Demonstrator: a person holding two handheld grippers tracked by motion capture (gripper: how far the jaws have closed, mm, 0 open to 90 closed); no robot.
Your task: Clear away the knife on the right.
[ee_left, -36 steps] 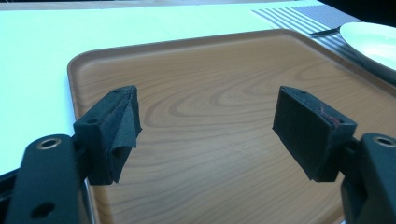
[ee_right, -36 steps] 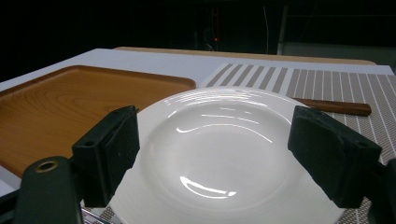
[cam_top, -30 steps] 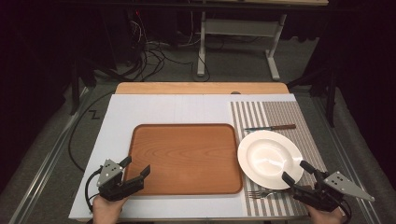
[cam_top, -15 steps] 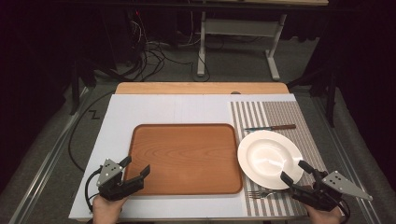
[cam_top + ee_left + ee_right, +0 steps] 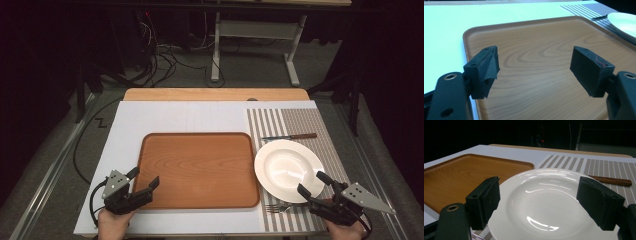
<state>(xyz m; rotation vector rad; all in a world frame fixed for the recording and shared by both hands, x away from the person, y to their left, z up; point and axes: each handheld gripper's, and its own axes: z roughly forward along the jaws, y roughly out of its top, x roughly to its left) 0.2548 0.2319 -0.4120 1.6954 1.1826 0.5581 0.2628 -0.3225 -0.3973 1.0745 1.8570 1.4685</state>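
My left gripper's (image 5: 144, 181) fingers (image 5: 484, 70) are spread wide with nothing between them, hovering over the near left corner of the wooden tray (image 5: 200, 167). In the left gripper view I see the tray's grain between the two pads. My right gripper (image 5: 311, 183) is spread wide too and empty, pointing at the near edge of the white plate (image 5: 289, 170); in the right gripper view the plate's bowl sits between the pads without touching them. The plate rests on the striped mat (image 5: 300, 125), just beside the tray's right edge. A fork (image 5: 276, 207) lies on the mat by the plate's near rim, and a knife (image 5: 290, 136) lies just beyond the plate.
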